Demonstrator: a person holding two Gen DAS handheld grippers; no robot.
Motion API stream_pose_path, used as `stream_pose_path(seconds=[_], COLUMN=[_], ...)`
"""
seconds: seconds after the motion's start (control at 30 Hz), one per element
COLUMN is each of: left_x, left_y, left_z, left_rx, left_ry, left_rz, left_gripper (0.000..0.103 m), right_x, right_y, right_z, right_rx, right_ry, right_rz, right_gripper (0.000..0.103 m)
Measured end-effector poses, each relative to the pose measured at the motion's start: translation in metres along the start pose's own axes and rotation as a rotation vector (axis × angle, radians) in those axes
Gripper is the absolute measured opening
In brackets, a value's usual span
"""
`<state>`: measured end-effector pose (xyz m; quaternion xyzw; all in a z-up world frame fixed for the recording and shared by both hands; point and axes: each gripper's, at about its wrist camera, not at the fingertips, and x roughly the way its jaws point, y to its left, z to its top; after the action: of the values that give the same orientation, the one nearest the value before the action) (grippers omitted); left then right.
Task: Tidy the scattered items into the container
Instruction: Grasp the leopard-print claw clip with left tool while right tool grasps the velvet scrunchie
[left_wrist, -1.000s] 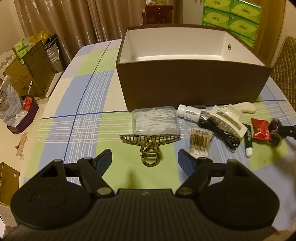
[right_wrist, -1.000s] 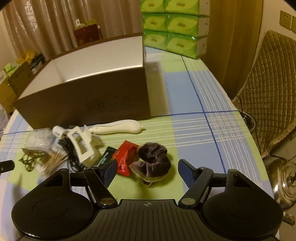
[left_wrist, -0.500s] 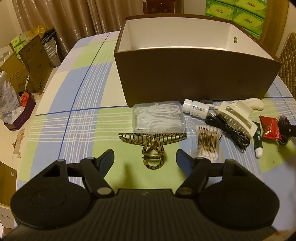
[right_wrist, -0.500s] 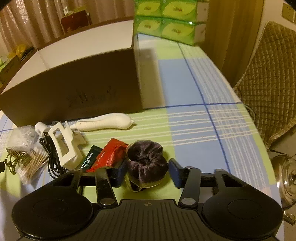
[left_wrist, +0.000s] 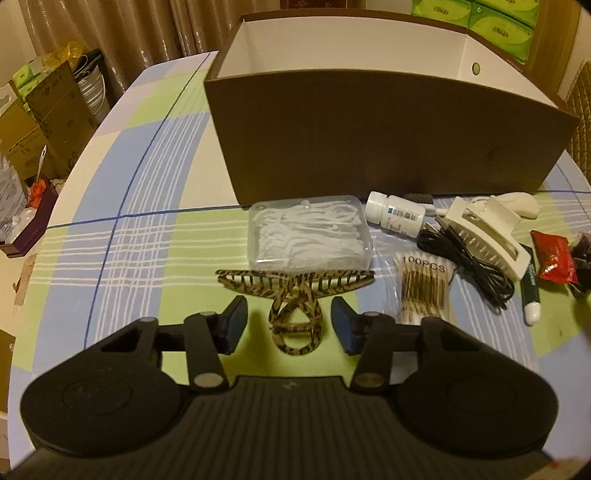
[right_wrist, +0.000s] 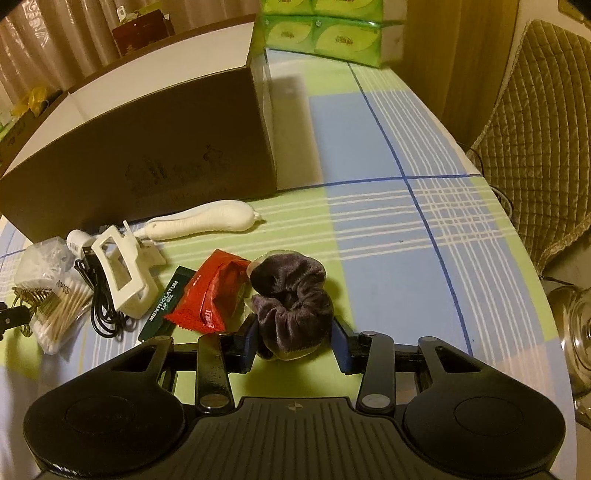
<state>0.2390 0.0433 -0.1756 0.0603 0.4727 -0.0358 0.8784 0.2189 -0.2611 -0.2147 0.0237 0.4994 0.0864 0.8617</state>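
A brown box (left_wrist: 369, 125) with a white inside stands open on the checked tablecloth; it also shows in the right wrist view (right_wrist: 147, 147). My left gripper (left_wrist: 288, 323) is open, its fingers on either side of a tiger-striped hair claw (left_wrist: 295, 291) lying on the cloth. My right gripper (right_wrist: 295, 343) is shut on a dark purple velvet scrunchie (right_wrist: 291, 295). Beside it lie a red packet (right_wrist: 210, 295), a green lip gel tube (right_wrist: 166, 302) and a white hair claw (right_wrist: 122, 273).
In front of the box lie a clear floss-pick case (left_wrist: 308, 232), a white pill bottle (left_wrist: 395, 212), a cotton swab pack (left_wrist: 424, 288), a black cable (left_wrist: 469, 266) and a white handle-shaped item (right_wrist: 207, 221). Green tissue packs (right_wrist: 325, 29) stand behind. A quilted chair (right_wrist: 546, 129) is at right.
My right gripper moved forward and closed its fingers on the scrunchie. My left gripper moved forward and down, so the striped claw now lies between its open fingers.
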Motion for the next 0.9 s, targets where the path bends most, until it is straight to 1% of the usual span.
stream_pose_path(seconds=[0.1,0.27,0.4,0.47,0.5,0.53,0.6,0.73,0.87,0.9], left_x=[0.008,0.01,0.004,0.0,-0.001,-0.003,-0.004,-0.001,-0.002,-0.002], left_y=[-0.001,-0.001,0.005,0.009,0.012,0.014,0.017,0.017,0.012,0.011], left_z=[0.0,-0.005,-0.014,-0.019,-0.022,-0.024,-0.026,-0.025,-0.027,-0.028], left_rx=[0.011,0.035,0.048,0.046,0.041,0.038,0.029,0.01,0.023,0.032], left_ry=[-0.005,-0.028,-0.024,-0.016,-0.011,-0.009,-0.006,-0.006,-0.031,-0.041], left_rz=[0.0,-0.006,-0.013,-0.014,-0.017,-0.019,-0.012,-0.005,-0.003,-0.004], left_gripper=[0.026,0.026,0.026,0.026,0.026,0.026,0.026,0.026,0.026,0.026], right_x=[0.001,0.002,0.001,0.001,0.001,0.001,0.002,0.005,0.008,0.008], right_y=[0.001,0.002,0.006,0.006,0.005,0.005,0.006,0.007,0.008,0.009], right_z=[0.002,0.003,0.005,0.005,0.005,0.005,0.005,0.005,0.005,0.004], right_rx=[0.001,-0.009,-0.044,-0.047,-0.044,-0.042,-0.046,-0.05,-0.06,-0.068], right_ry=[0.002,0.0,-0.007,-0.005,-0.006,-0.01,-0.011,-0.012,-0.022,-0.026], right_rz=[0.0,0.002,0.003,0.007,0.008,0.008,0.006,0.0,-0.007,-0.01], right_gripper=[0.038,0.039,0.039,0.043,0.049,0.051,0.052,0.053,0.052,0.049])
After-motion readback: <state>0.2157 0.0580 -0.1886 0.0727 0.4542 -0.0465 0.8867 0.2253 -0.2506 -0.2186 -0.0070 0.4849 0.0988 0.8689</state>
